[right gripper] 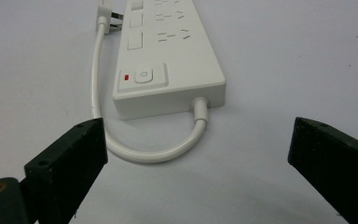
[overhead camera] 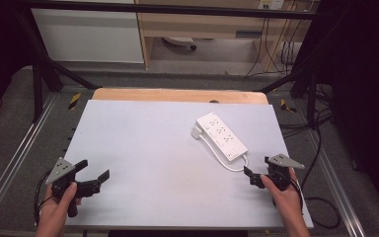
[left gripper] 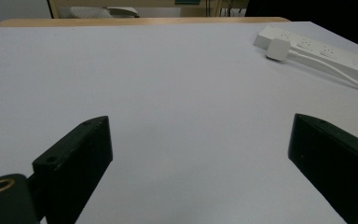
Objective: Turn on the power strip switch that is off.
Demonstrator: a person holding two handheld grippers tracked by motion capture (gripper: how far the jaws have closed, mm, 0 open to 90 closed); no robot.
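Power strip (right gripper: 170, 56) is the thing being worked toward, lying flat on the right half of the white table (overhead camera: 143, 163), angled, switch end nearest the right gripper (overhead camera: 250, 177).

Right gripper view: jaws stand wide apart, nothing between them, pointed straight at the strip's switch end. The cord (right gripper: 149, 151) leaves that end, loops across the gap ahead of the jaws, then runs back along the strip's side to the plug (right gripper: 106, 16) lying by the far end. Jaws near the cord loop but apart from it, no contact.

Left gripper (overhead camera: 94, 178): jaws also wide, holding nothing, over bare table at the near left corner, well apart from the strip. In its own view the strip (left gripper: 317, 51) and plug (left gripper: 278, 48) sit far off at upper right.

Step, as I judge it: approach, before any grasp. Right gripper is lined up on the cord end or the strip body; left is idle.

Next move likely calls for: right gripper forward and down so the jaws straddle the cord loop or the strip's near end, then close. The cord is thin and lies flat on the table, so the jaws need to come low. The strip is light and may slide if nudged; the left gripper could come across to steady it.

Counts:
- power strip: one
- cord: one, white
- plug: one, not plugged in
- switch (right gripper: 144, 74): one, with a red mark beside it
- grippers: two, one per hand
- table: one
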